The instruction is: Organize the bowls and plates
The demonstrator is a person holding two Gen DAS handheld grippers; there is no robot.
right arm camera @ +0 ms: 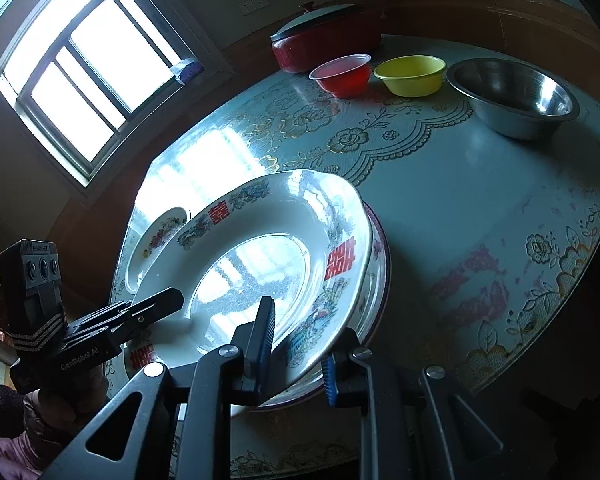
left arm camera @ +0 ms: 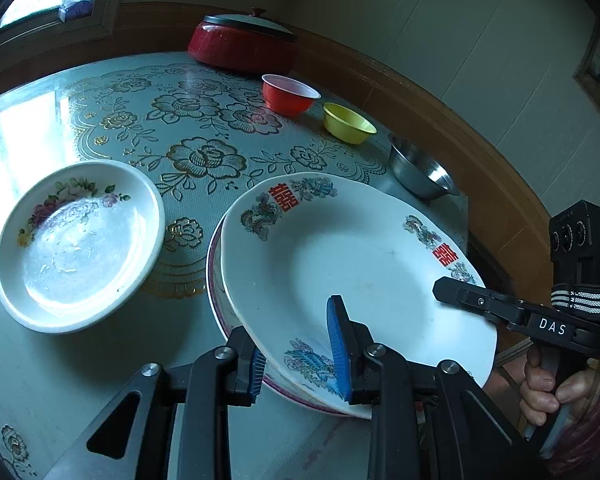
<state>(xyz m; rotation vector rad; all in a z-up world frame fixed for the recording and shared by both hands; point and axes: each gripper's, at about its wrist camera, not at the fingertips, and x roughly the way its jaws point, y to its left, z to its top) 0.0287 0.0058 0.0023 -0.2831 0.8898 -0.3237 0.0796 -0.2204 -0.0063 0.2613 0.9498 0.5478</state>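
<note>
Red-character plate (left arm camera: 352,264), near rim between both spread tools (left arm camera: 298,354) (right arm camera: 296,354), tilted above rimmed plate (left arm camera: 216,280).

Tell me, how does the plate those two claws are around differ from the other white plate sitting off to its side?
The double-happiness plate carries red characters and bluish flowers on its rim; the floral plate has pink flowers on one side only. The double-happiness plate sits tilted on another dish, with the left gripper and right gripper astride its rim; the floral plate lies flat and alone on the table. Both are white and empty.
</note>
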